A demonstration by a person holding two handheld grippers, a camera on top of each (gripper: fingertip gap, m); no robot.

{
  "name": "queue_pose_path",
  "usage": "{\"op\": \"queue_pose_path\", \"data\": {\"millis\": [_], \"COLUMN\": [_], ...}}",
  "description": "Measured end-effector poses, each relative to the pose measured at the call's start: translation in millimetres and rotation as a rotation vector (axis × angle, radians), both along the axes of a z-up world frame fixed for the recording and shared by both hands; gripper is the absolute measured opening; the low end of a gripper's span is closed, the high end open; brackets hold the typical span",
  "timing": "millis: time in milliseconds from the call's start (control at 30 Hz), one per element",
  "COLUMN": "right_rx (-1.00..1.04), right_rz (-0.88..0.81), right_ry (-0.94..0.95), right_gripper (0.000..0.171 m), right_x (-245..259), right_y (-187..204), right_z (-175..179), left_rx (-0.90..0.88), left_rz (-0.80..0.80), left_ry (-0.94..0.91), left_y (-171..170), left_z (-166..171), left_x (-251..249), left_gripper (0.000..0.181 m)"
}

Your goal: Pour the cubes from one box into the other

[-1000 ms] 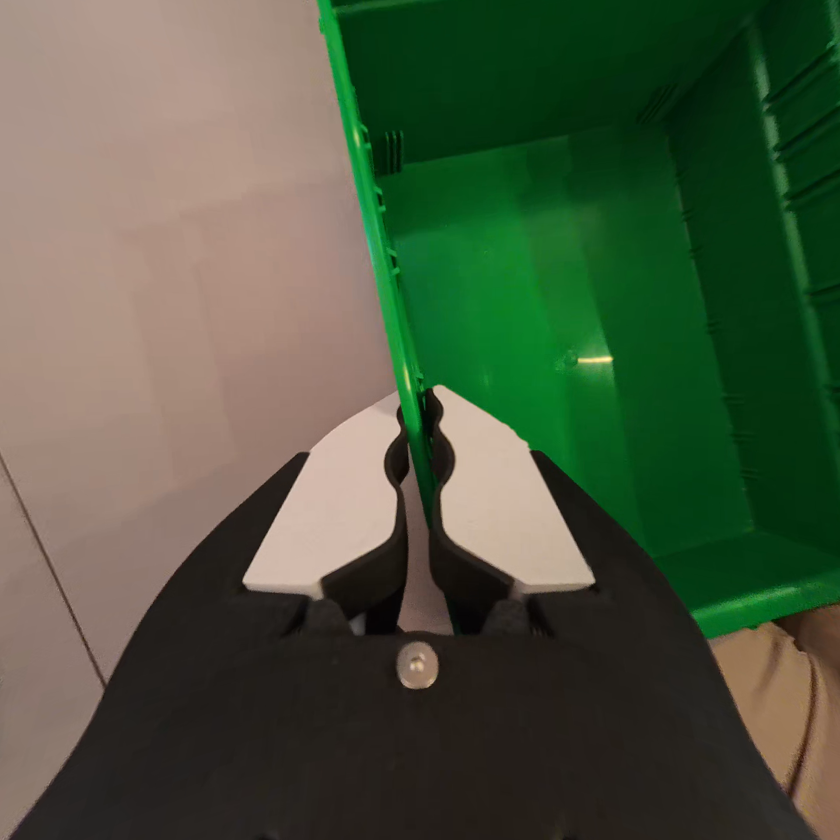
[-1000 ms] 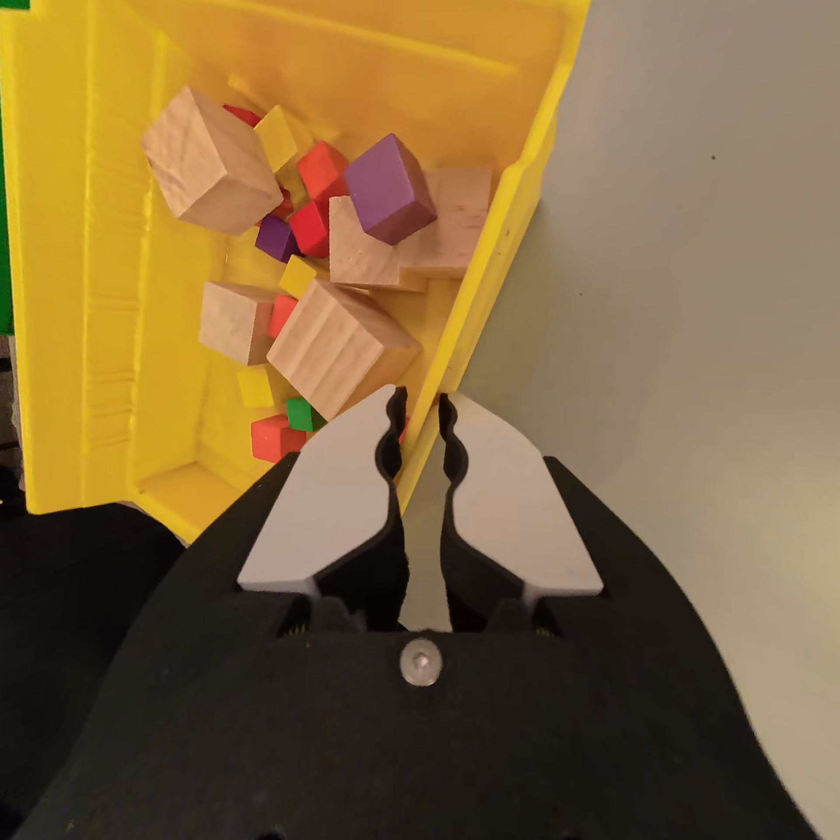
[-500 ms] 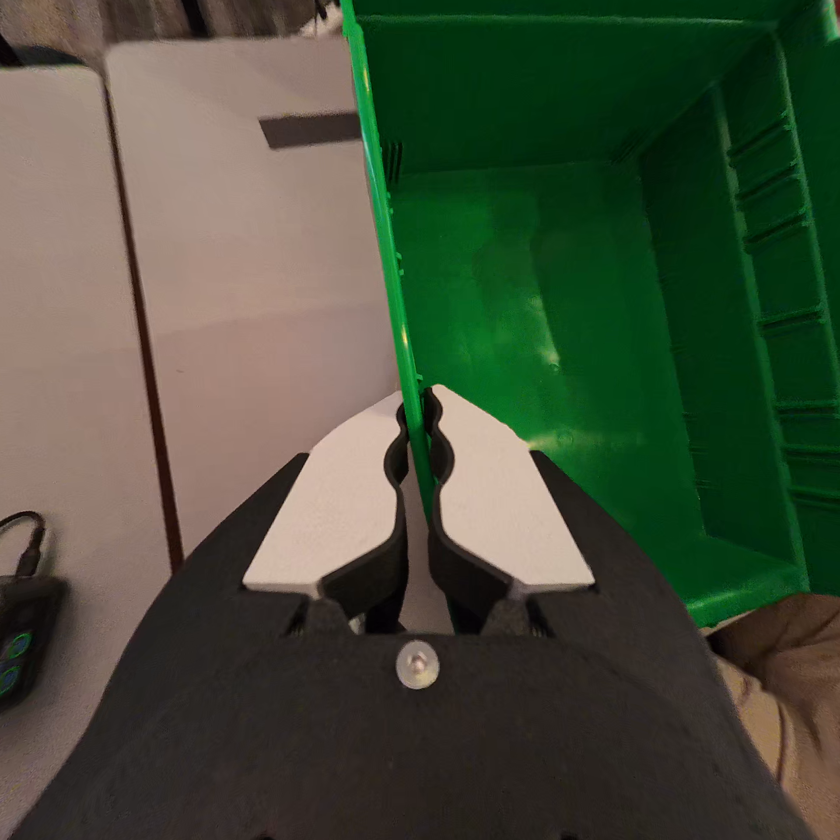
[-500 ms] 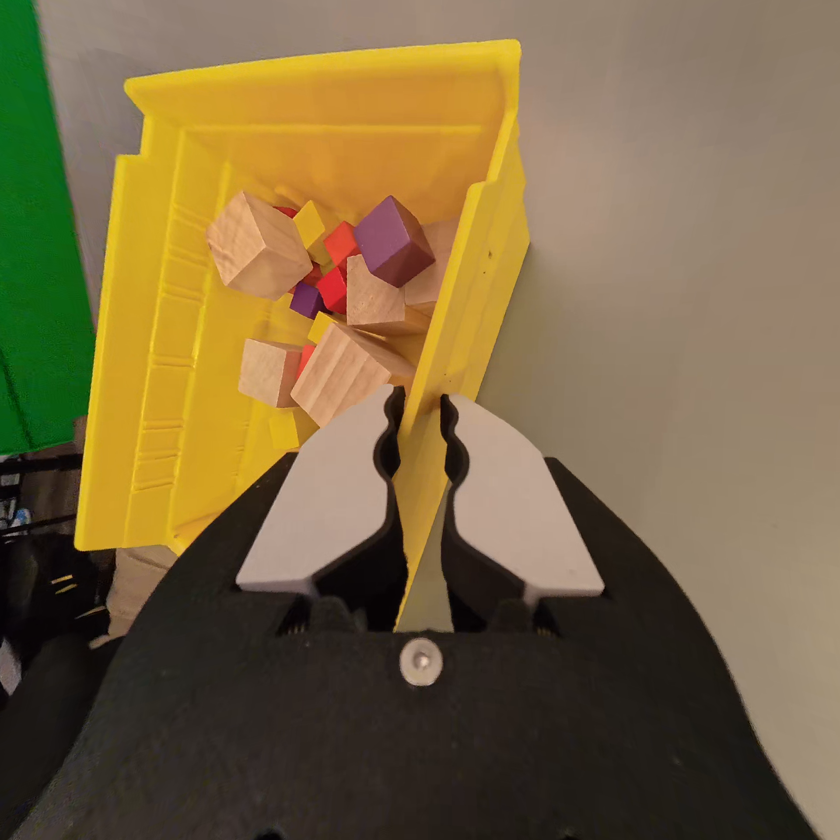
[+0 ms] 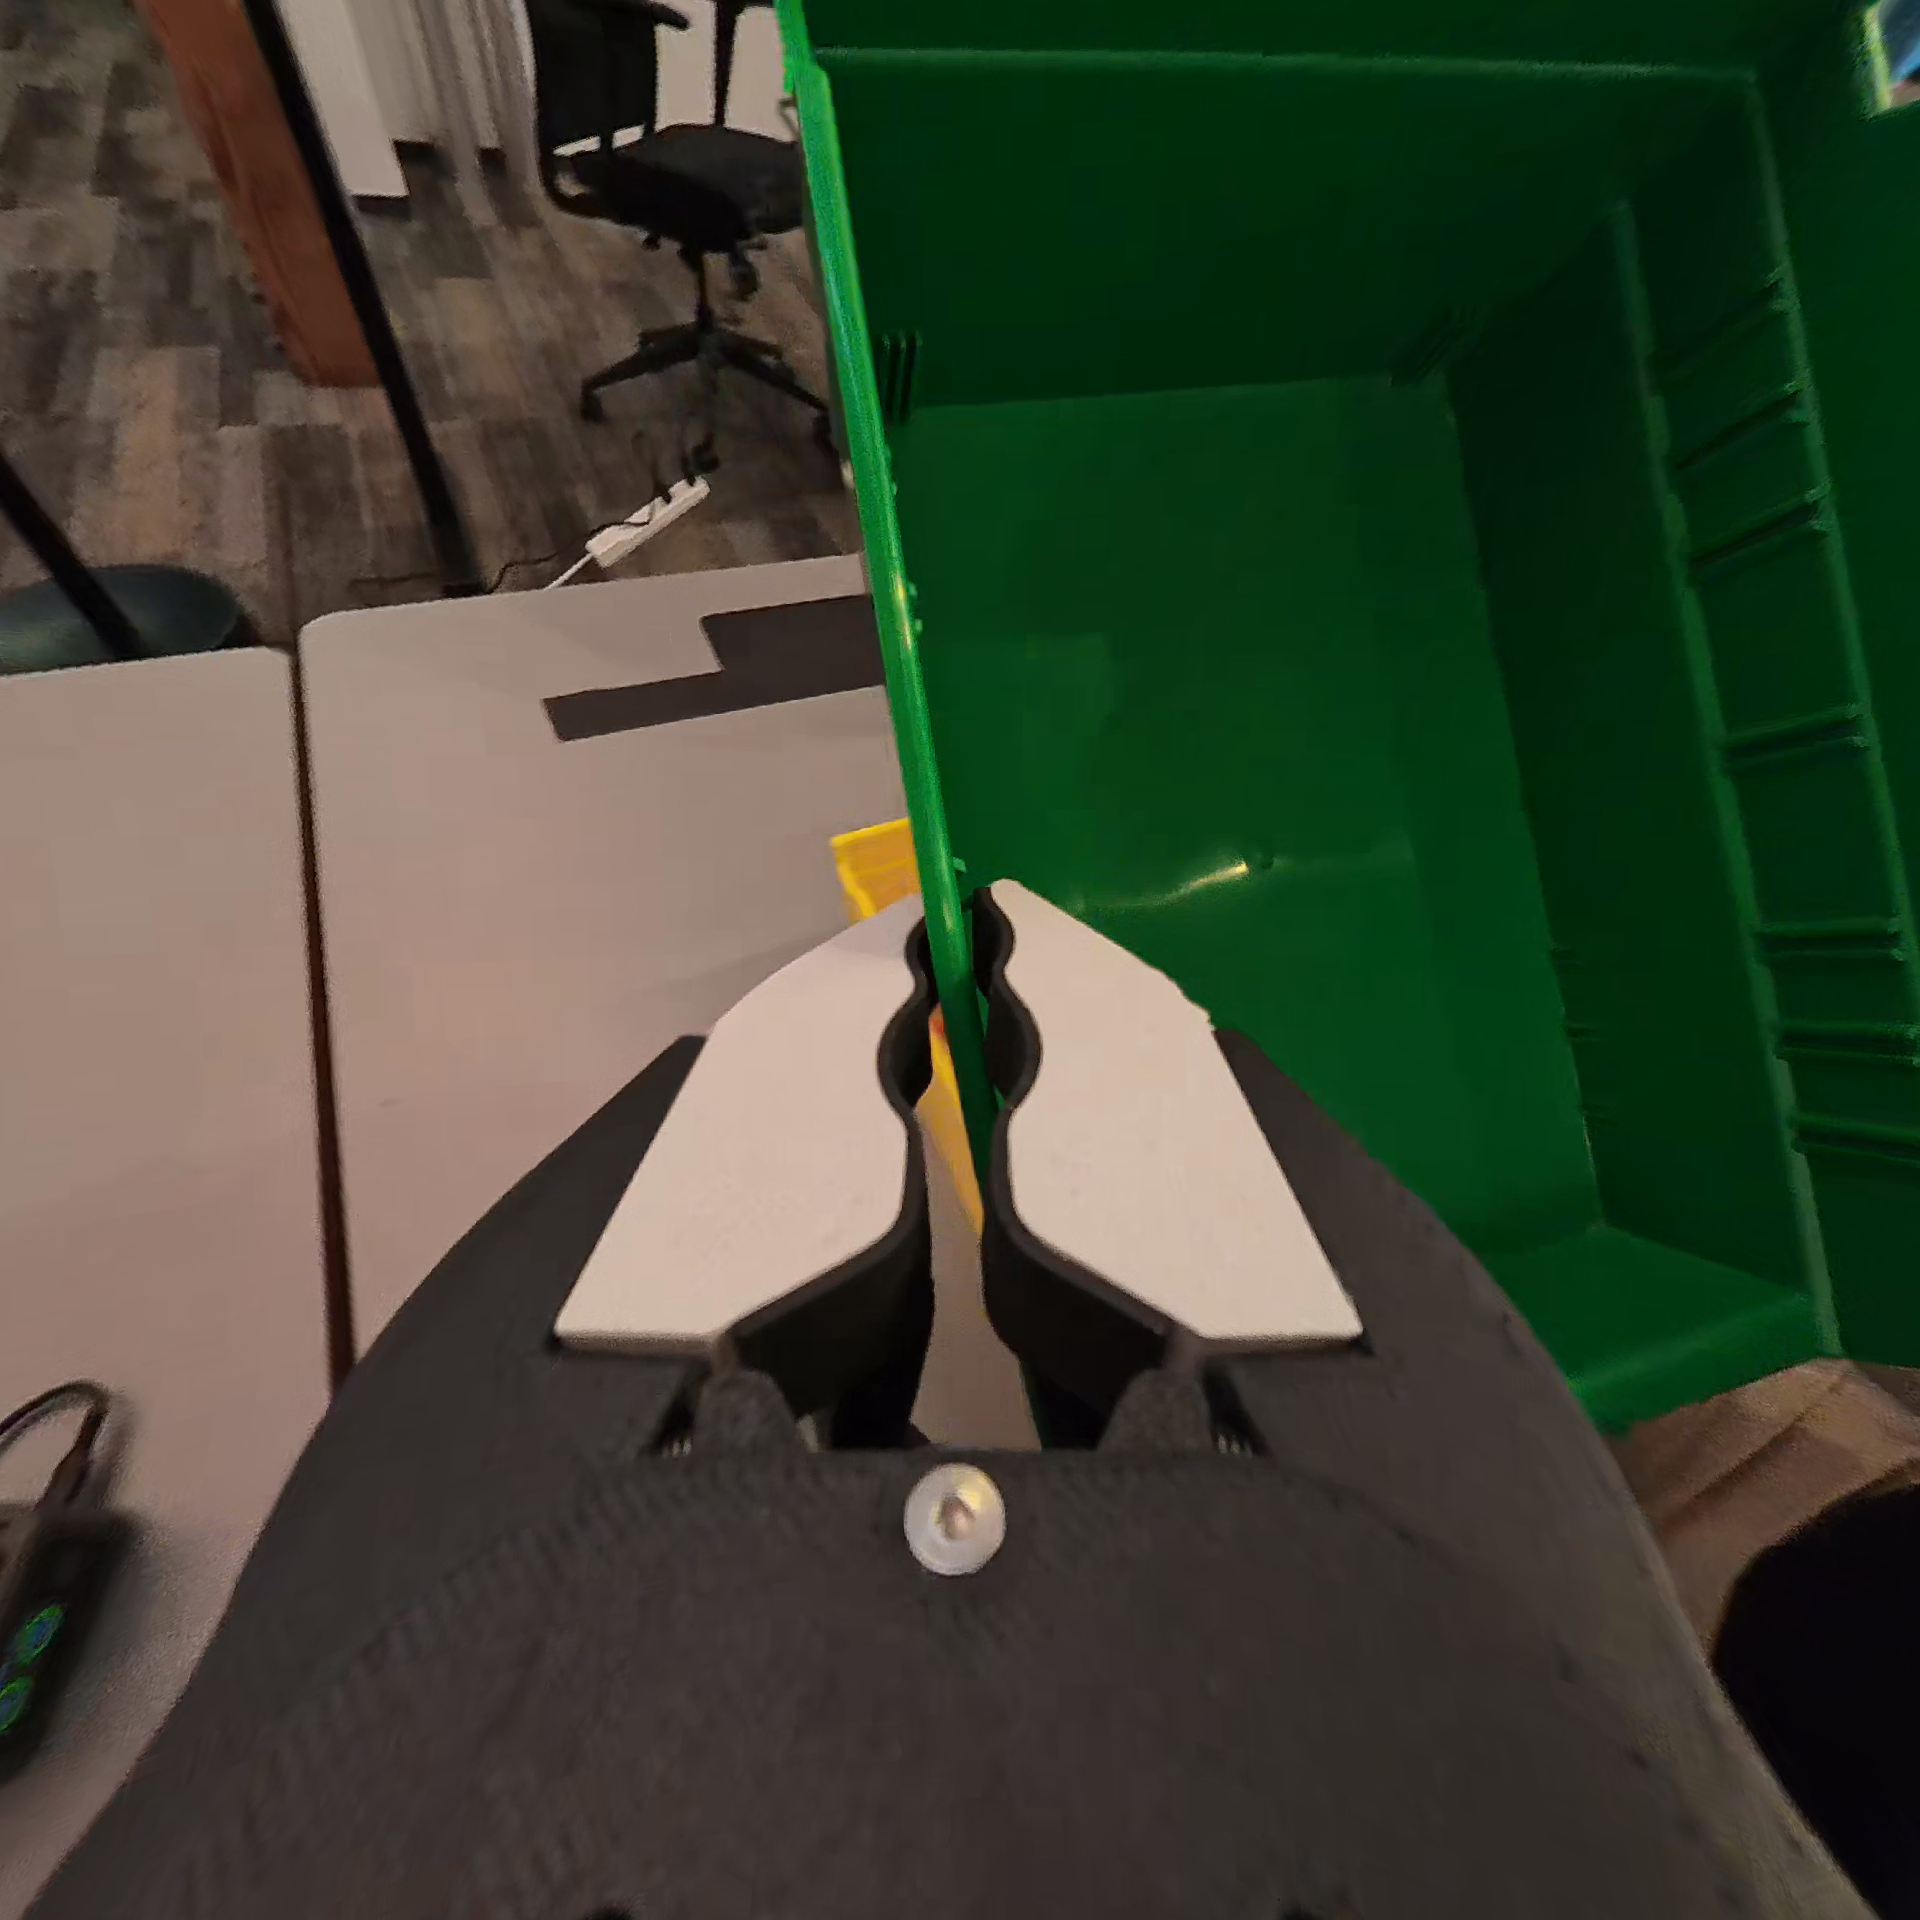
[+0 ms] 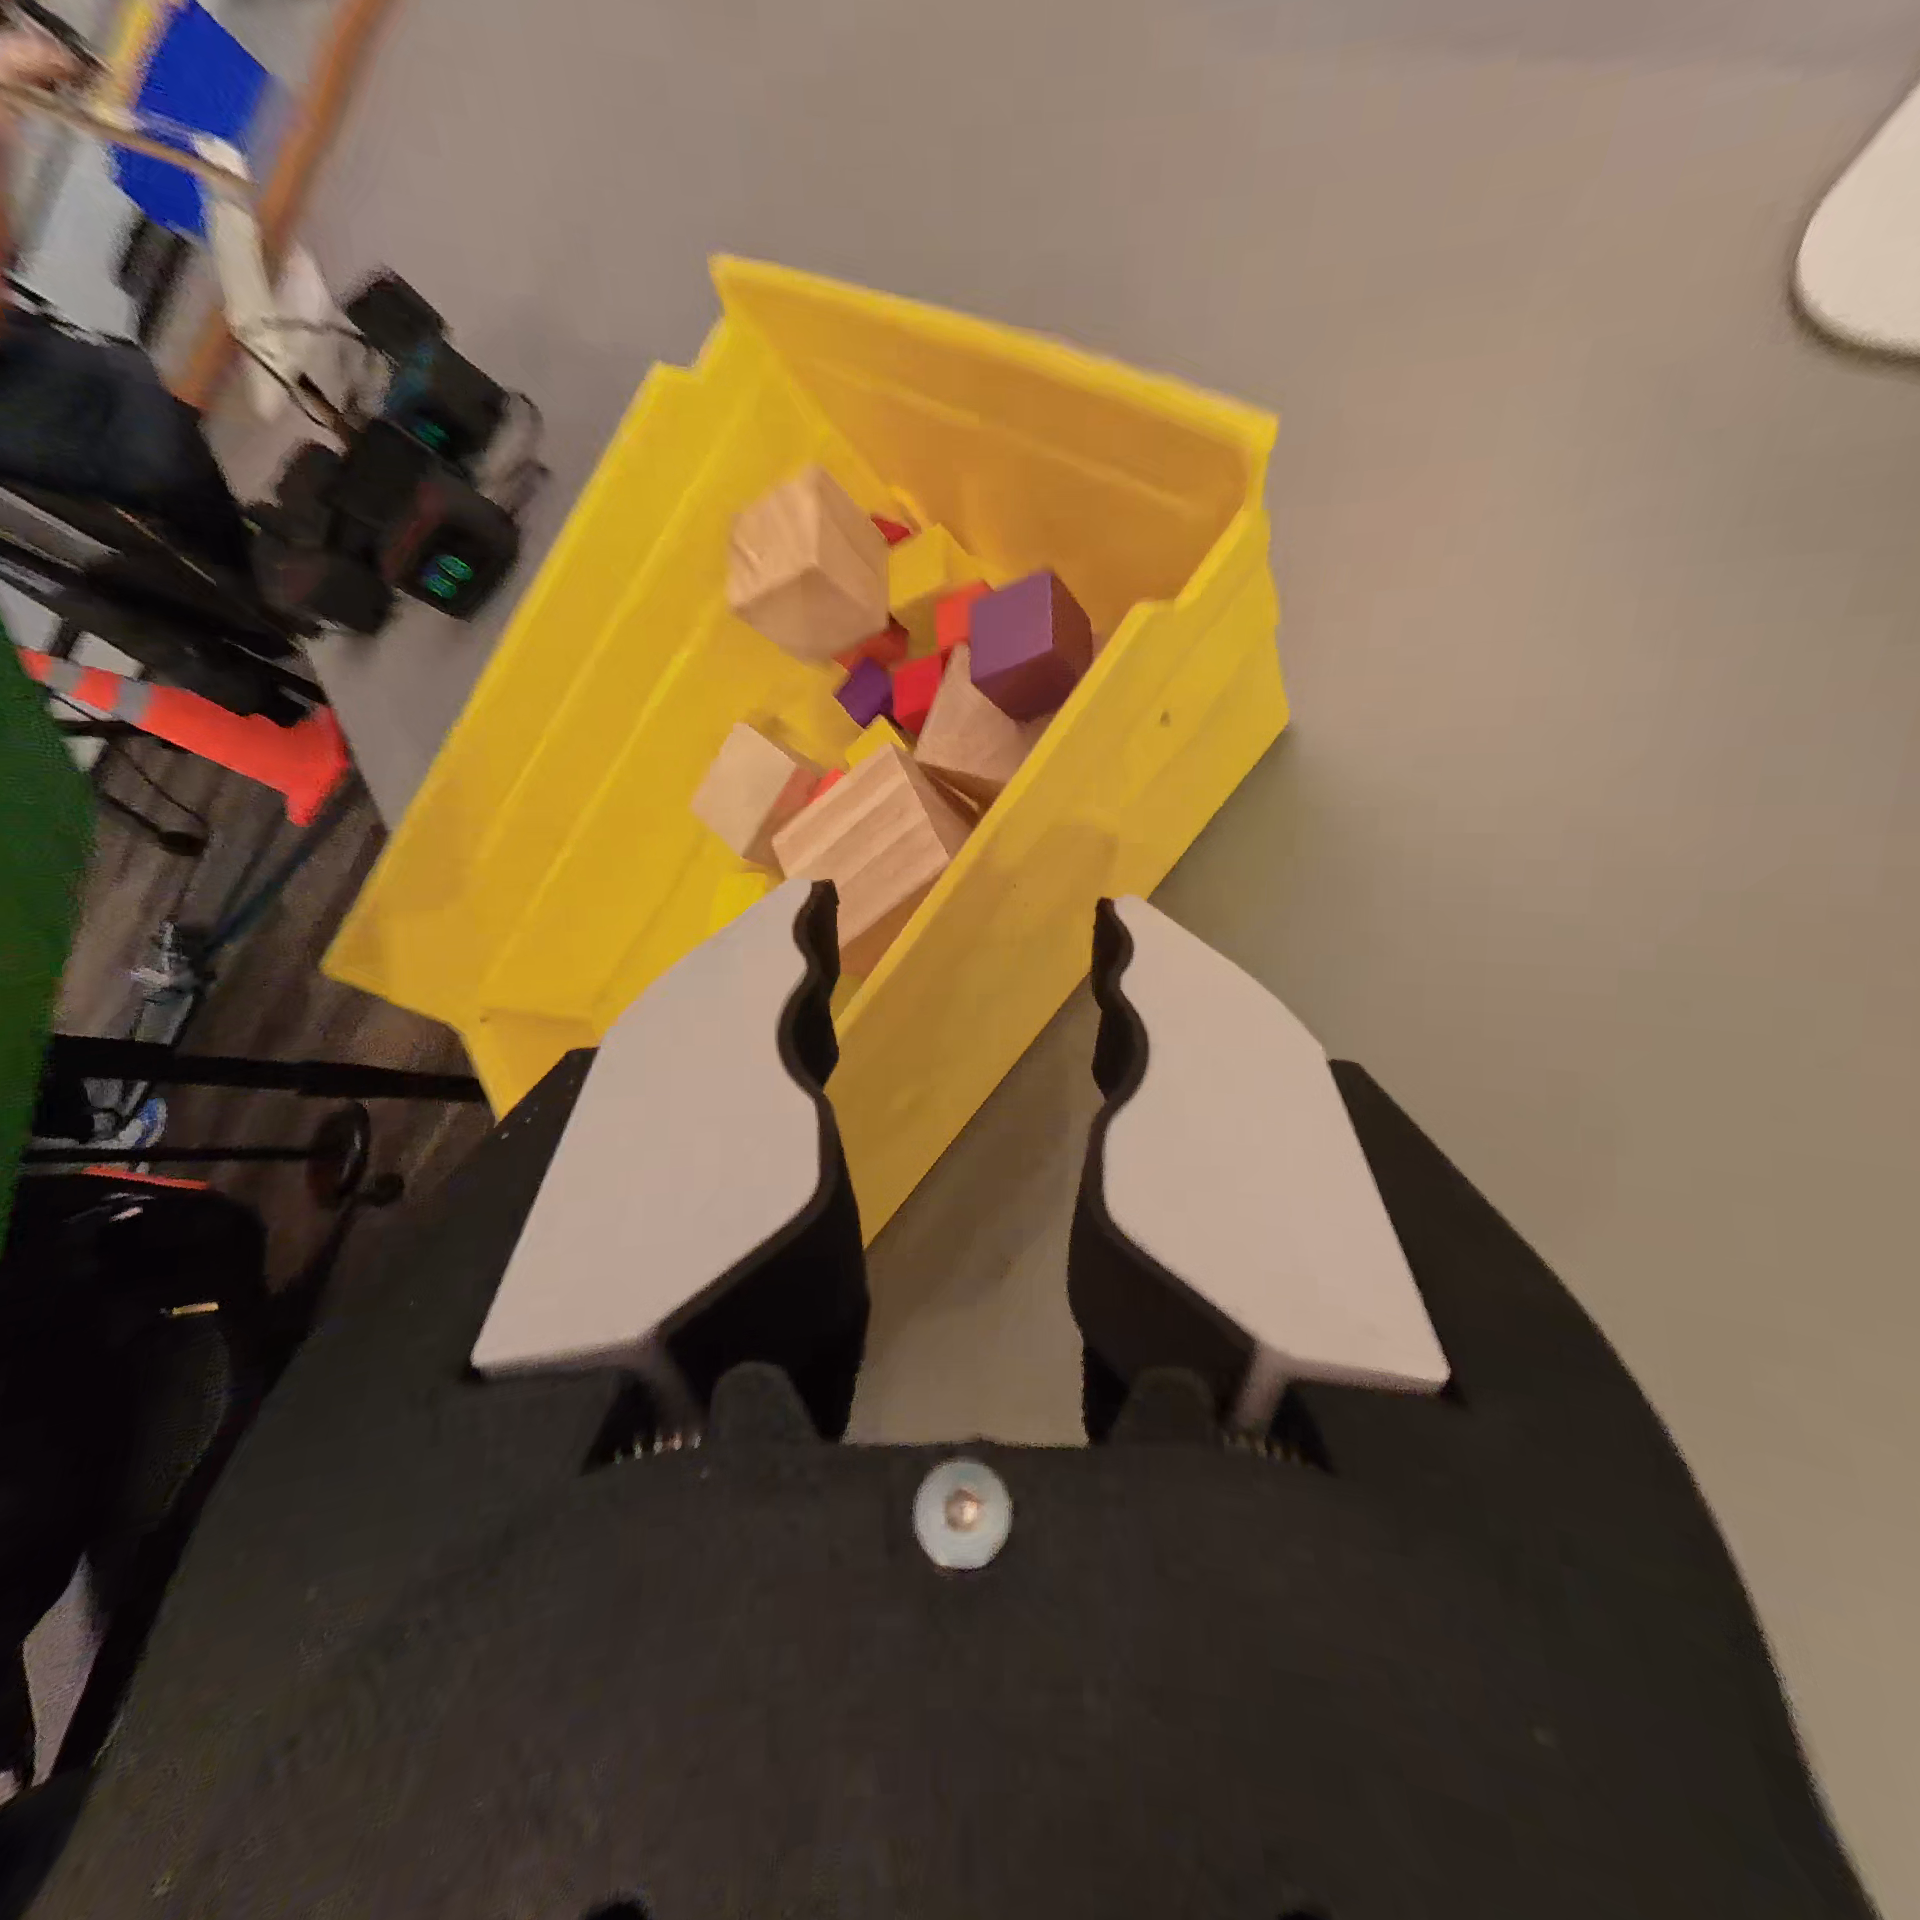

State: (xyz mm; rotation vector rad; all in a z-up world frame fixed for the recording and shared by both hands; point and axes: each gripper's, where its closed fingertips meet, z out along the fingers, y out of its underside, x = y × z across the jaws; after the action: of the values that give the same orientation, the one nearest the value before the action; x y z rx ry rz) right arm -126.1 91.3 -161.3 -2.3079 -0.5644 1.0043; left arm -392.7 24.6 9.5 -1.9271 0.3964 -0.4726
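Note:
The green box (image 5: 1299, 727) is empty and held up off the table. My left gripper (image 5: 954, 920) is shut on the green box's left wall. The yellow box (image 6: 623, 748) sits on the grey table and holds several wooden, red, purple and yellow cubes (image 6: 883, 831). A corner of the yellow box (image 5: 878, 852) shows below the green box in the left wrist view. My right gripper (image 6: 956, 914) is open, its fingers standing on either side of the yellow box's near wall without touching it. A green edge (image 6: 31, 883) shows at far left of the right wrist view.
The grey table (image 5: 520, 883) has a seam and a black tape mark (image 5: 717, 675). A black device with green lights (image 5: 26, 1652) lies at its left edge. An office chair (image 5: 686, 197) and a power strip (image 5: 644, 520) stand on the floor beyond. Black devices (image 6: 416, 499) lie left of the yellow box.
My right gripper has opened and let go of the yellow box's wall, then drawn back. The left gripper has lifted and tilted with the green box, bringing the floor into view.

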Motion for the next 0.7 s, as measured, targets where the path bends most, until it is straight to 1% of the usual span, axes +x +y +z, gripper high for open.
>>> {"op": "queue_pose_path", "data": {"millis": [33, 133, 233, 300, 367, 433, 500, 600, 700], "right_rx": [0.031, 0.071, 0.113, 0.131, 0.161, 0.193, 0.217, 0.258, 0.258], "right_rz": [-0.001, 0.013, -0.038, -0.149, -0.273, -0.367, -0.436, -0.502, -0.501], "right_ry": [0.022, 0.103, 0.148, 0.140, 0.221, 0.259, 0.274, 0.349, 0.332], "right_gripper": [0.042, 0.047, 0.047, 0.047, 0.045, 0.044, 0.044, 0.042, 0.043], "right_x": [6, 33, 85, 142, 200, 250, 290, 326, 336], "right_y": [-1, -11, -11, 0, 6, 6, 2, -8, -14], "right_z": [13, 48, 74, 84, 105, 120, 130, 147, 146], "left_rx": [0.004, -0.006, -0.024, -0.006, -0.012, -0.016, -0.057, -0.115, -0.184], "left_rz": [-0.019, -0.096, -0.161, -0.185, -0.254, -0.317, -0.375, -0.406, -0.423], "left_ry": [0.000, -0.020, 0.011, 0.089, 0.108, 0.145, 0.129, 0.101, 0.081], "left_y": [0, 2, 5, 5, 0, -3, -8, -16, -20], "left_z": [2, 0, -13, -25, -32, -46, -64, -96, -117], "left_x": [13, 62, 119, 160, 207, 251, 288, 325, 345], "left_gripper": [0.005, 0.005, 0.006, 0.006, 0.009, 0.009, 0.009, 0.008, 0.010]}}
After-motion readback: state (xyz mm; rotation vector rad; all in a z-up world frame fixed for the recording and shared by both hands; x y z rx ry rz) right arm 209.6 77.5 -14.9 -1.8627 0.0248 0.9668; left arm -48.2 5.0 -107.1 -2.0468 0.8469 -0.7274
